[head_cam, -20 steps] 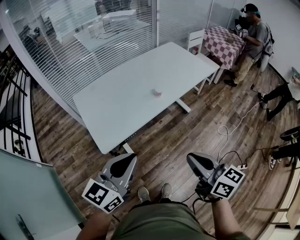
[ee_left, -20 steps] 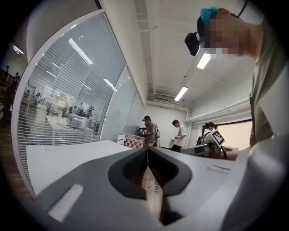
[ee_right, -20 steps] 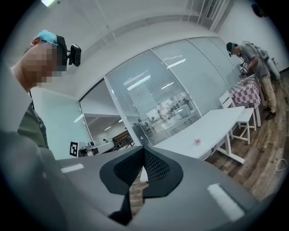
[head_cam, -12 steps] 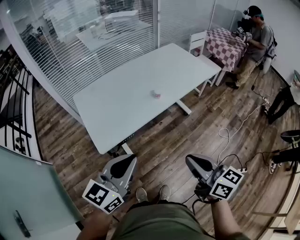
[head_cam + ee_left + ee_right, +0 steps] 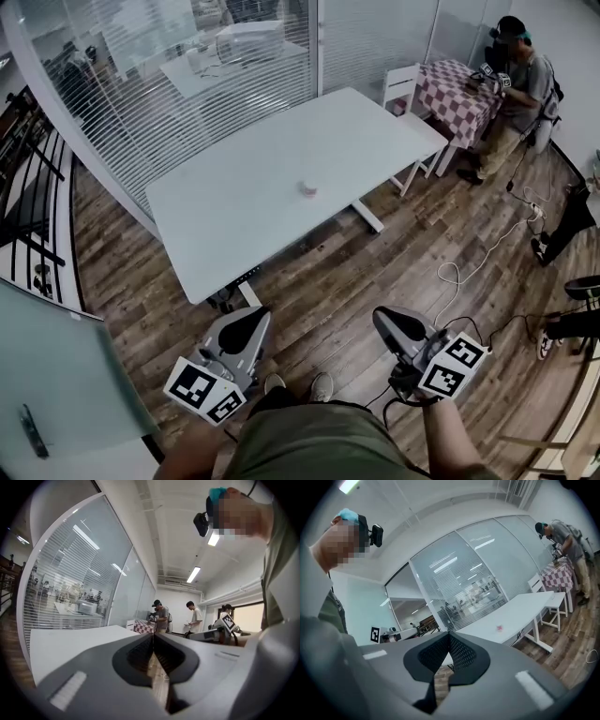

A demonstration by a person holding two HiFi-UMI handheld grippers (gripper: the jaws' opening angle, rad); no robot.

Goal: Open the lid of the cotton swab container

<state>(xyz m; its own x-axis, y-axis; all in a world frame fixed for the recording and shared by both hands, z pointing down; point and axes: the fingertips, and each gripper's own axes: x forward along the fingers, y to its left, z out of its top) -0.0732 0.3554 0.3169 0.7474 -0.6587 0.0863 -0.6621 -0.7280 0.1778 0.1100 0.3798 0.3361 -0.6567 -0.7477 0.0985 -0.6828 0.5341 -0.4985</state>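
Observation:
A small pink and white cotton swab container stands alone near the middle of the white table; it also shows as a tiny pink spot in the right gripper view. Both grippers are held low over the wooden floor, well short of the table. My left gripper is shut with nothing in it; its jaws meet in the left gripper view. My right gripper is shut and empty too, its jaws touching.
A glass wall with blinds runs behind the table. A white chair and a checked-cloth table stand at the far right, where a person works. Cables lie on the floor. A green panel is at my left.
The table and container have slid slightly in the head view as my head shifted. Both grippers keep their place and stay shut.

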